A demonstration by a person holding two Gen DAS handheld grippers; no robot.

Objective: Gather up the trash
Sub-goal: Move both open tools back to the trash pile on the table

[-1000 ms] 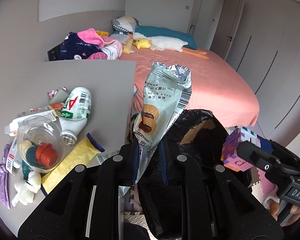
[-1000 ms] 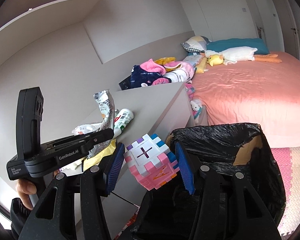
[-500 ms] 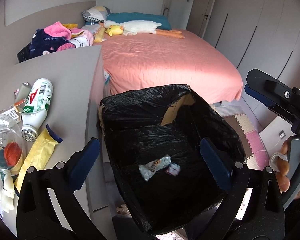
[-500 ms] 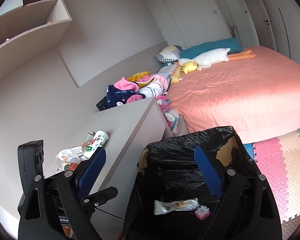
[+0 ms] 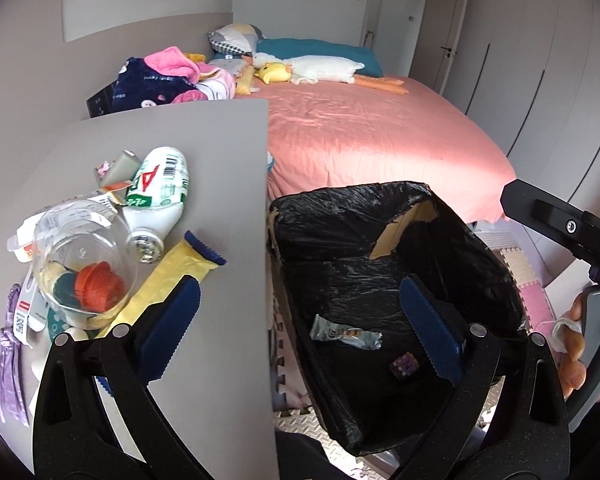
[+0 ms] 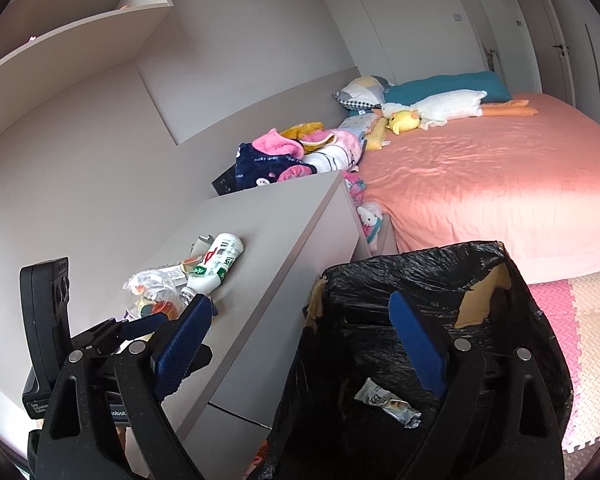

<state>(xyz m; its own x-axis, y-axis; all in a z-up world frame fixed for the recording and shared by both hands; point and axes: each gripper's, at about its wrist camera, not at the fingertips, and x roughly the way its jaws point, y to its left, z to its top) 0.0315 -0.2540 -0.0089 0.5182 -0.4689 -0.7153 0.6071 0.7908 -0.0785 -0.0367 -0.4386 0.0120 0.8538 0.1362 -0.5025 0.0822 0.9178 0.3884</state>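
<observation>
A bin lined with a black bag [image 5: 340,216] [image 6: 380,280] stands beside a grey cabinet top [image 5: 204,152] [image 6: 276,216]. Inside it lie a silver snack wrapper [image 5: 344,333] [image 6: 388,402] and a small purple-pink cube [image 5: 403,365]. My left gripper [image 5: 300,326] is open and empty, straddling the cabinet edge and the bin. My right gripper [image 6: 300,346] is open and empty above the bin's left rim. On the cabinet lie a white bottle [image 5: 160,188] [image 6: 220,256], a clear cup [image 5: 80,264] [image 6: 152,296] with coloured bits, a yellow wrapper [image 5: 172,280] and paper scraps [image 5: 24,240].
A bed with a pink cover [image 5: 372,128] [image 6: 492,184] lies behind the bin, with soft toys and clothes [image 5: 168,80] at its head. Foam floor mats [image 6: 580,344] lie right of the bin. Wall shelves [image 6: 80,20] hang above the cabinet. A purple ribbon [image 5: 4,376] lies at the cabinet's left.
Both grippers opened: the left dropped the snack wrapper and the right dropped the cube into the bin. The left gripper then swung left toward the cabinet.
</observation>
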